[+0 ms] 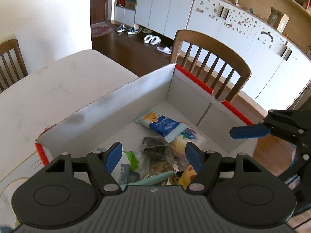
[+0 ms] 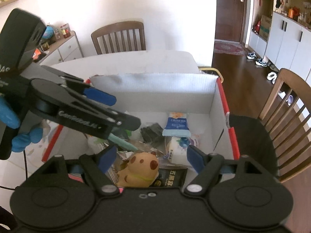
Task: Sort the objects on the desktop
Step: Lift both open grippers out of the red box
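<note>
Hovering over an open cardboard box (image 1: 147, 89) with white inner walls and red rims, sitting on a pale bench (image 1: 58, 89). Left gripper (image 1: 153, 158) hanging above the near end of the box, jaws spread wide with nothing between them. Right gripper (image 2: 150, 160) also poised over the box, jaws spread and gripping nothing. Lying across the pile inside, a mint-green pen (image 2: 122, 142), long axis running diagonally, its visible tip pointing toward the near right in the right wrist view; the same pen (image 1: 149, 178) showing in the left wrist view as a slanted green shaft partly hidden by the gripper body. Resting farther in, a blue-and-white snack packet (image 1: 161, 125) lying flat, long axis angled toward the far left corner; in the right wrist view that packet (image 2: 176, 125) standing lengthwise toward the far wall. Sitting near it, a dark crumpled wrapper (image 2: 151, 132) and a white blueberry-printed packet (image 2: 180, 145). Showing only in the right wrist view, a tan spotted toy animal (image 2: 140, 169) at the near edge and a black packet (image 2: 172, 177) beside it. Leaving bare floor along the far wall and far right corner of the box. Standing beyond the bench, wooden chairs (image 1: 211, 68).
</note>
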